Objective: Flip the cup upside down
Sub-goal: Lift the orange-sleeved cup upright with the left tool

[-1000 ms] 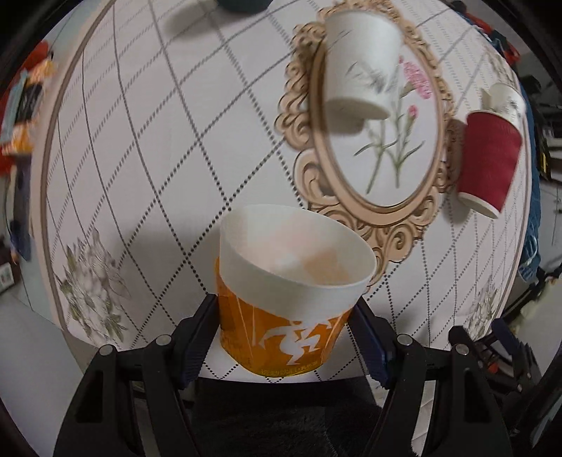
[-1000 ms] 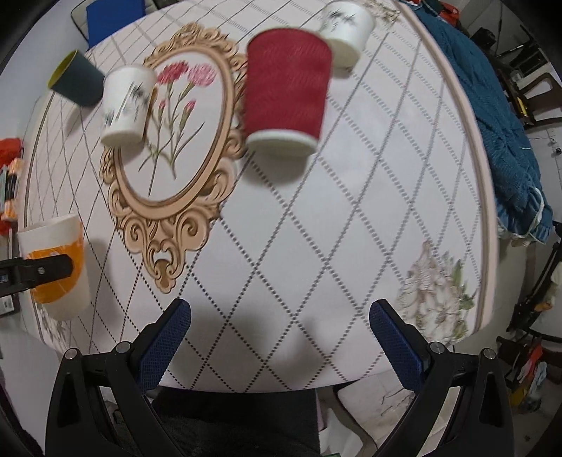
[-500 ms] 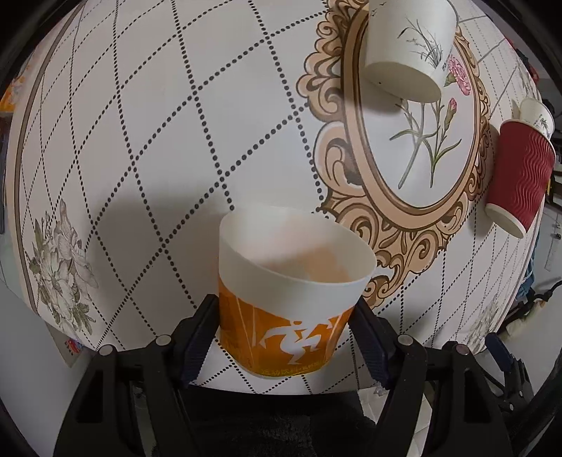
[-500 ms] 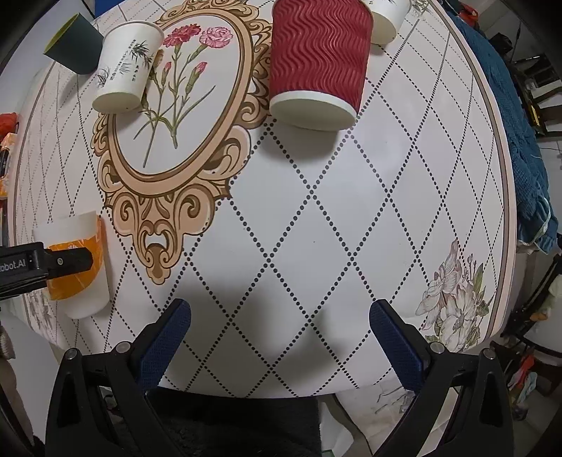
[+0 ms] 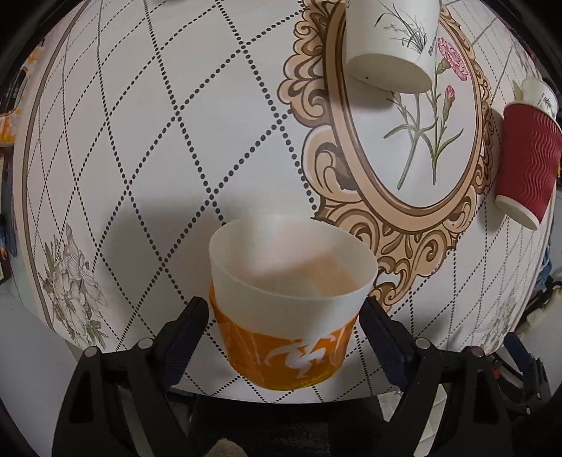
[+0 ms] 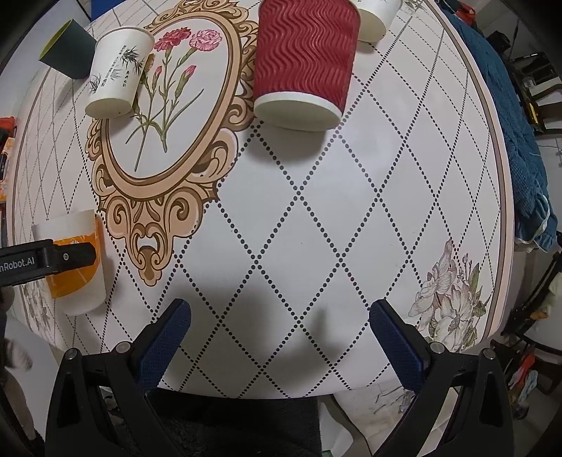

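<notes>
My left gripper (image 5: 282,316) is shut on an orange and white cup (image 5: 288,309), its pads on the orange band. The cup's mouth faces away from the camera, towards the table. In the right wrist view the same cup (image 6: 79,277) shows at the left table edge with the left gripper's finger (image 6: 45,262) across it; whether it touches the table is unclear. My right gripper (image 6: 279,332) is open and empty above the table's near edge.
A red ribbed cup (image 6: 302,66) stands upside down near the table's middle. A white bamboo-print cup (image 6: 116,81) stands on the oval flower print. Another white cup (image 6: 376,15) and a dark green cup (image 6: 66,47) are further back. A blue cloth (image 6: 520,140) lies at right.
Both grippers have moved lower and closer to the table, so the cups look bigger. The left gripper still holds the orange cup with its mouth towards the table.
</notes>
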Demonstrator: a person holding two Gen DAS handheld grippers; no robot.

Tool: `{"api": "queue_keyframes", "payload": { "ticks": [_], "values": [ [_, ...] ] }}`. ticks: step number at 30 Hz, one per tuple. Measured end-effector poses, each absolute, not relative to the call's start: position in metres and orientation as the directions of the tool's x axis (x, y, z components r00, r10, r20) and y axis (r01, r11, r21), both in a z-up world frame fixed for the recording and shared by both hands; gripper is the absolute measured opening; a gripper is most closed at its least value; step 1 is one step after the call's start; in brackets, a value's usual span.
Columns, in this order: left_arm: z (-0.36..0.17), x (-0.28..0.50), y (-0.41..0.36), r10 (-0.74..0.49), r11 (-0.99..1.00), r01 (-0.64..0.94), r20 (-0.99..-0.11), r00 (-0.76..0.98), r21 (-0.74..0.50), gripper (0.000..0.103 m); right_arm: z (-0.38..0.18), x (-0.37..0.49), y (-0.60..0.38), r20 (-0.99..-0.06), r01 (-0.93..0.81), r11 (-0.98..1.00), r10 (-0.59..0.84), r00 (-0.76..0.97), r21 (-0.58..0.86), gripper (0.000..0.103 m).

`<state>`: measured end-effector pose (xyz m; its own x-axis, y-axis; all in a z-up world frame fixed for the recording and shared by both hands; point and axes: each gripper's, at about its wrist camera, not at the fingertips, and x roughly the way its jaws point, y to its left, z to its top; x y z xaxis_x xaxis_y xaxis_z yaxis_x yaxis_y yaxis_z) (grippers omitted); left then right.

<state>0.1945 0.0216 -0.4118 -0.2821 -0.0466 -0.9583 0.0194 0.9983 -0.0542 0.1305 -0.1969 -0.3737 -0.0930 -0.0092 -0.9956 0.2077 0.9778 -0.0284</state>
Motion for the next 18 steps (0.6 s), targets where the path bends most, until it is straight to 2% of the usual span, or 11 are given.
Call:
{"api": "queue_keyframes", "payload": {
  "ticks": [12, 18],
  "values": [
    [-0.41, 0.199, 0.01, -0.009, 0.998, 0.059, -0.963, -0.268, -0.026, 0.088, -0.369, 0.124, -0.206, -0.996, 0.228, 0.973, -0.011, -0.09, -0.031, 0.103],
    [-0.375, 0.202, 0.007, 0.032, 0.995, 0.096, -0.983, -0.182, 0.014, 0.088, -0.363, 0.124, -0.205, -0.997, 0.229, 0.973, -0.012, -0.078, -0.029, 0.103]
  ]
}}
